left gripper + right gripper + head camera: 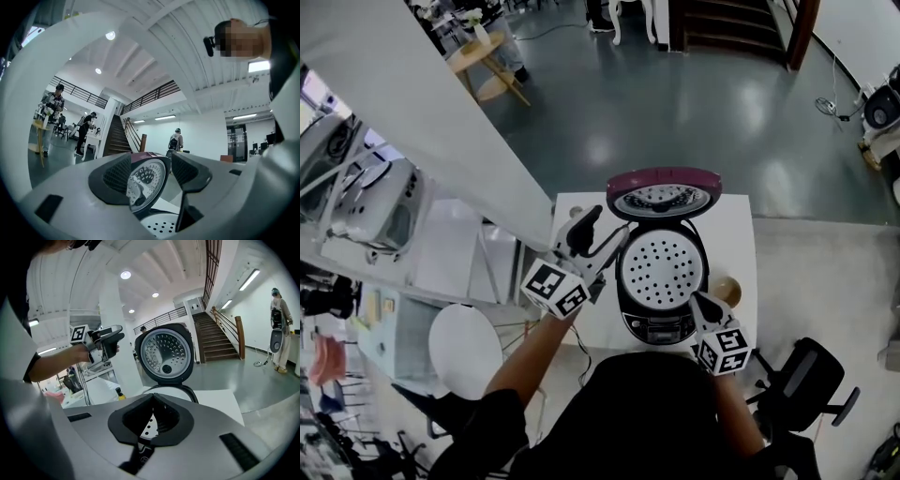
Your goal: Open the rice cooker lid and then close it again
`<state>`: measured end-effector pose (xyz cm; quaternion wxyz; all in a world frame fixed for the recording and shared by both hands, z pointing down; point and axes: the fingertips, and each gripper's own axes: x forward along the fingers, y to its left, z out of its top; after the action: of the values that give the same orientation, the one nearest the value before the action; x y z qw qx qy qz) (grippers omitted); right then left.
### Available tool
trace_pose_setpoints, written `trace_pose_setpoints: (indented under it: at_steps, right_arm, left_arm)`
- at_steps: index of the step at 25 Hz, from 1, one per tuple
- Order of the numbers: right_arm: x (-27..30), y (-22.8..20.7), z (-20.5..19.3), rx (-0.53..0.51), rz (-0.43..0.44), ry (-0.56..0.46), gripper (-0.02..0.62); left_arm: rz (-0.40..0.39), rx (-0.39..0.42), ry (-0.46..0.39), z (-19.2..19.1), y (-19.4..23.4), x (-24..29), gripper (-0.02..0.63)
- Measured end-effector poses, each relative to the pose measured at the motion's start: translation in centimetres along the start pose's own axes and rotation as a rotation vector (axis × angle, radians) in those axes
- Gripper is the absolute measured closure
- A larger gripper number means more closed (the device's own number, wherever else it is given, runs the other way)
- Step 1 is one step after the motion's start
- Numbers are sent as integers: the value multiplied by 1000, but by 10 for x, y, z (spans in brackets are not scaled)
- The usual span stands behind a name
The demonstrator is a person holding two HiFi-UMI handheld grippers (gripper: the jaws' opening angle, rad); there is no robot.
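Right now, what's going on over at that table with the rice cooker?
A person holds tongs in each hand at a small white table. The rice cooker has its lid standing fully open, showing a perforated plate over the pot. The left tongs are open and empty, held beside the lid's left edge. The right tongs are shut on nothing, by the cooker's front right corner. The lid is not yet closed.

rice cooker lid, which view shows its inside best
The right gripper view: the open lid faces it squarely, whole underside in view. The head view sees it foreshortened from above; the left gripper view sees it at an angle, partly hidden behind the left tongs.
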<state>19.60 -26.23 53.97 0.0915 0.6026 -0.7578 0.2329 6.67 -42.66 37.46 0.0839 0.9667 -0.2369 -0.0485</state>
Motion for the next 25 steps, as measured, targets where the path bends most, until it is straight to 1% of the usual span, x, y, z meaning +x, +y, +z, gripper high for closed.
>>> trace_pose_setpoints:
  at_steps: [4, 9, 12, 18, 22, 25]
  right_arm:
    - [9, -5, 2, -2, 18, 14, 595]
    - [21, -10, 3, 14, 36, 17, 595]
    - [25, -20, 6, 16, 31, 17, 595]
    - [28, -37, 11, 28, 14, 7, 595]
    - [32, -42, 11, 45, 4, 2, 595]
    - [32, -44, 9, 54, -5, -2, 595]
  left_arm:
    - [6, -4, -9, 11, 14, 19, 360]
    - [-5, 26, 3, 20, 28, 41, 360]
    - [-8, 49, 10, 25, 34, 54, 359]
    - [-40, 76, 60, 25, 45, 76, 359]
    - [-57, 61, 77, 23, 55, 87, 359]
    - [-84, 77, 107, 17, 56, 92, 360]
